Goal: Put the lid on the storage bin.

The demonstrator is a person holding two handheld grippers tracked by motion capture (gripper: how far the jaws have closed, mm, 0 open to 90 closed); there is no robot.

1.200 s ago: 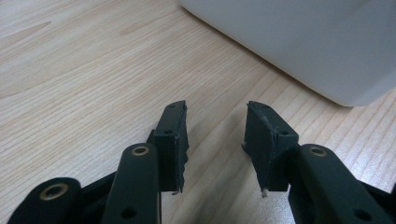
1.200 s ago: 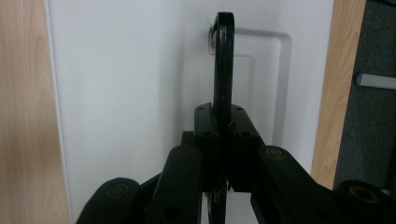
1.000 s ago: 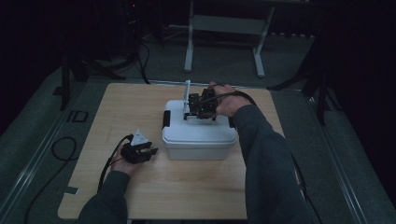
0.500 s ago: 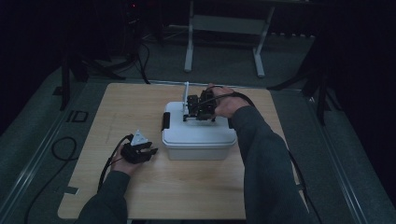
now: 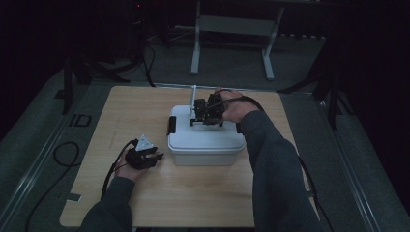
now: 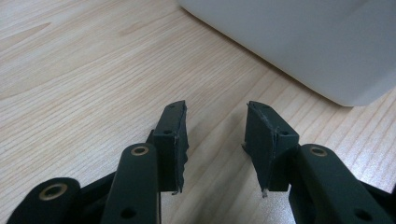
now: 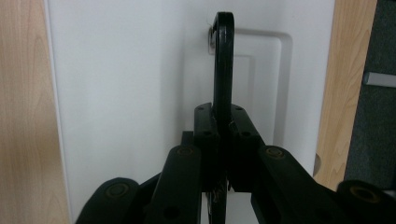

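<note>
White lidded box [image 5: 205,140] at worktop [image 5: 121,116] centre. Black carry handle [image 7: 223,60] raised upright from lid, likely for lifting or carrying. Right hand-held gripper [image 5: 207,112] over far part of lid, jaws clamped tight on handle. Left hand-held gripper [image 5: 145,157] resting on worktop just left of box, jaws approx. half open, nothing between; prob. on standby.

I see a light wooden desk [image 5: 145,203] with rounded corners. One white box [image 5: 205,145] with a lid stands directly on it, near the middle.
</note>
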